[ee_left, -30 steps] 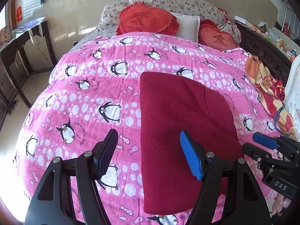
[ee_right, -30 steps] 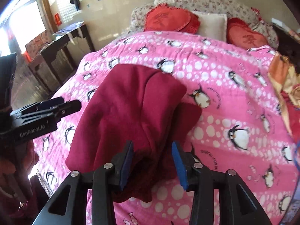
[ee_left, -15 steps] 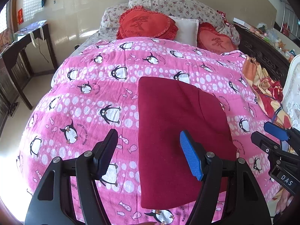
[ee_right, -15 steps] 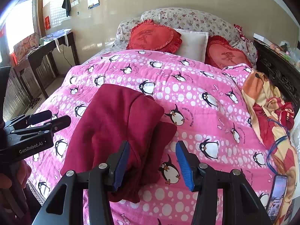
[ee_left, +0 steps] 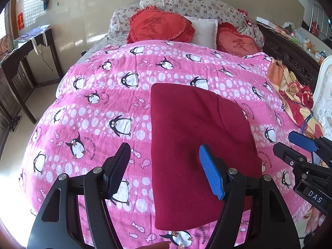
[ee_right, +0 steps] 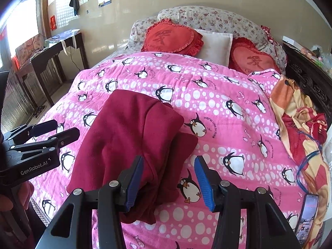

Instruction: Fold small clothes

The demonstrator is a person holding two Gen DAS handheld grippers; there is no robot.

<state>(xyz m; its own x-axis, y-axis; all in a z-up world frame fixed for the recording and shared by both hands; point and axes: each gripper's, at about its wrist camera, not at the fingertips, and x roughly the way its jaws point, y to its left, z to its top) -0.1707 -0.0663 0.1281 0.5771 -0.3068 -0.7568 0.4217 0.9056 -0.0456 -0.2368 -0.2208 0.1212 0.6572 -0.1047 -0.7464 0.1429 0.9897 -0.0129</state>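
Both grippers have drawn back from the cloth and hang above the near edge of the bed, and neither holds anything now. Starting at the left: the left gripper (ee_left: pixel 164 168) has its jaws spread wide, with one finger over the pink penguin blanket (ee_left: pixel 99 112) and the blue-padded finger over the maroon garment (ee_left: pixel 197 145). It has stayed that way through the last second, though it sits a little higher and farther from the fabric than before.

The maroon garment lies in the middle of the blanket as a folded, roughly rectangular stack, its long straight edge on the left side and a lower layer poking out from under the top flap on the right (ee_right: pixel 182 145). That right side looks rumpled rather than flush.

Farther right, the right gripper (ee_right: pixel 169 178) is the one that changed: a second ago its pads sat close together over the cloth's near edge, and now the jaws stand wide with the fabric lying loose below them. I take that as the fold having just been laid down and released.

At the far right a crumpled orange-and-red cloth (ee_right: pixel 298 124) and a phone (ee_right: pixel 307 213) sit near the bed's edge, well apart from the work. The garment probably wants another fold or a tidy of that protruding layer.
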